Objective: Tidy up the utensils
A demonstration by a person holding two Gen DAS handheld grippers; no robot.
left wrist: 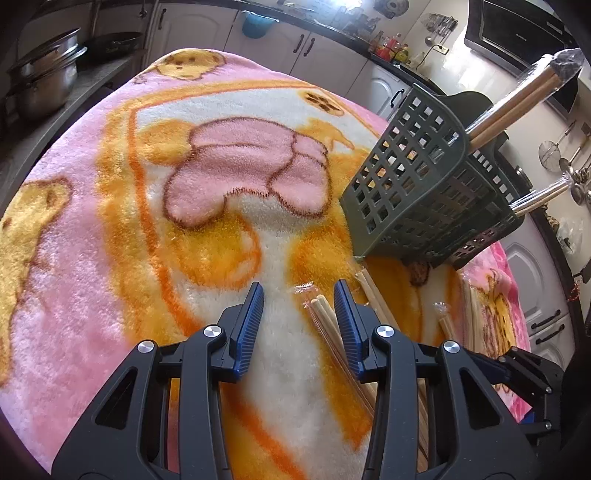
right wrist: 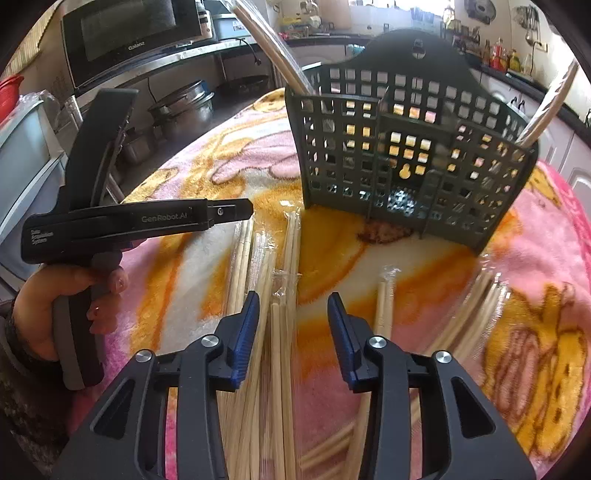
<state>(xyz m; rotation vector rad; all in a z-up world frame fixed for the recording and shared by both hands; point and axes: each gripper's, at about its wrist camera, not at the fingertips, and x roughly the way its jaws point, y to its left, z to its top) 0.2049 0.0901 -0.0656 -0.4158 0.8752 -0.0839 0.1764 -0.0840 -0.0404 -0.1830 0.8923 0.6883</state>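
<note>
A dark green lattice utensil basket stands on a pink and orange fleece blanket. Wrapped chopstick pairs stick up out of its left compartment and its right compartment. Several more wrapped chopstick pairs lie on the blanket in front of the basket. My left gripper is open and empty, with one wrapped pair lying just inside its right finger. My right gripper is open and empty, low over the loose pile. The left gripper's body shows in the right wrist view.
Metal pots sit on a counter to the left. A microwave stands on a shelf. Kitchen cabinets, bottles and hanging ladles line the walls. The blanket covers the whole table top.
</note>
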